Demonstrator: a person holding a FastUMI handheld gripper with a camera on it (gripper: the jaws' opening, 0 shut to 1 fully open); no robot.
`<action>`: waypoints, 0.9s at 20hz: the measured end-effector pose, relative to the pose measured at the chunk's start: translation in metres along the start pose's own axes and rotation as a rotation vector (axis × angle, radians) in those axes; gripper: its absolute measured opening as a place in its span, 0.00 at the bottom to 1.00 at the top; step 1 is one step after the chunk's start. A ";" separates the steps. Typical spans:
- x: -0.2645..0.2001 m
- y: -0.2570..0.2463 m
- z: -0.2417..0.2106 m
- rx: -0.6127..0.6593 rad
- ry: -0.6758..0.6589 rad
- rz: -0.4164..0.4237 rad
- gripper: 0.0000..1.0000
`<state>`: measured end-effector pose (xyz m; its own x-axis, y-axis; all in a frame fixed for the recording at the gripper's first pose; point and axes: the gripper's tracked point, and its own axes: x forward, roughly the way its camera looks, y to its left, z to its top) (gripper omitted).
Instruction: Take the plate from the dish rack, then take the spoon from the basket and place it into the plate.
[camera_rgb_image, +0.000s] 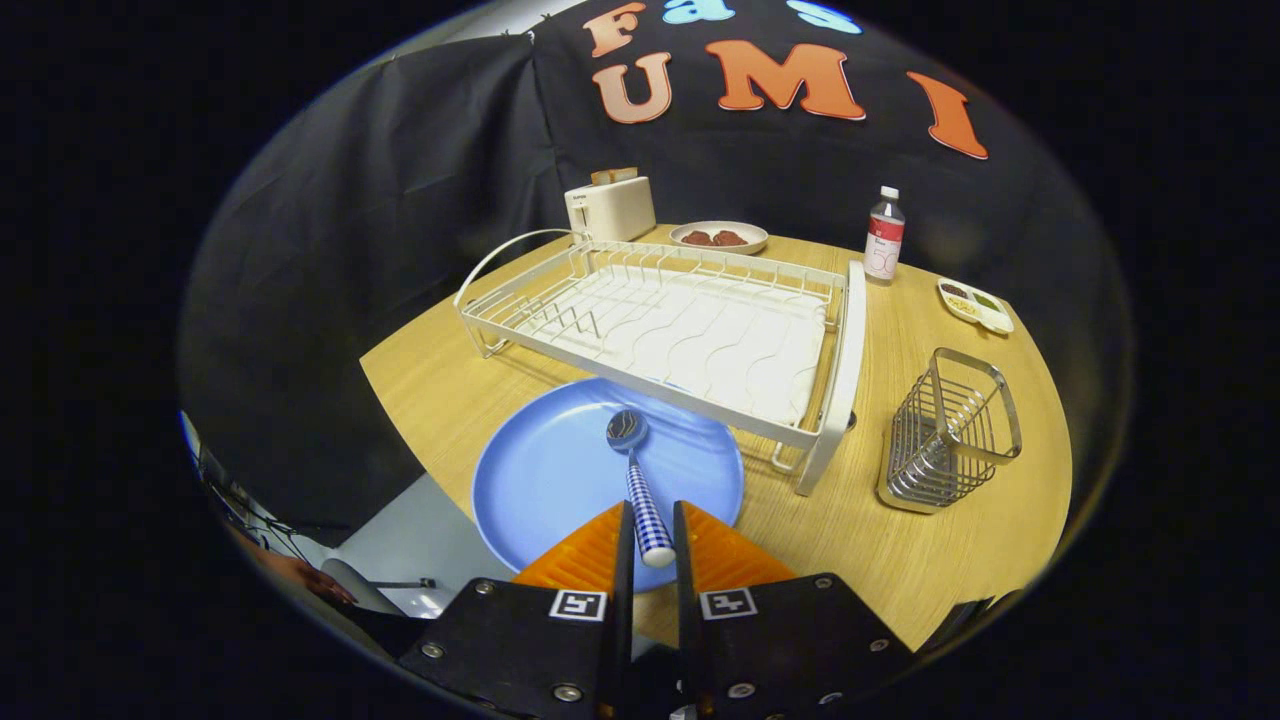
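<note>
A blue plate lies on the wooden table, just in front of the white dish rack, whose slots hold nothing. A spoon with a blue-and-white checked handle points away from me over the plate. Its metal bowl is near the plate's middle. My gripper is shut on the end of the handle, with both fingers against it, above the plate's near rim. I cannot tell whether the spoon's bowl touches the plate. The wire basket stands to the right of the rack with nothing in it.
Behind the rack stand a white toaster, a dish of brown food and a small bottle. A divided snack tray lies at the far right. The table's left edge runs close beside the plate, with floor below.
</note>
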<state>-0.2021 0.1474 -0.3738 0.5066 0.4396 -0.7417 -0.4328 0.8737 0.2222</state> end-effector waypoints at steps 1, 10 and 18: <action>0.000 -0.002 -0.003 -0.003 0.010 -0.008 0.20; -0.048 -0.042 0.073 0.016 -0.159 -0.112 0.38; -0.128 -0.084 0.191 0.030 -0.450 -0.234 0.68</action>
<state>-0.0883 0.0578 -0.1764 0.8615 0.2723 -0.4286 -0.2515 0.9621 0.1057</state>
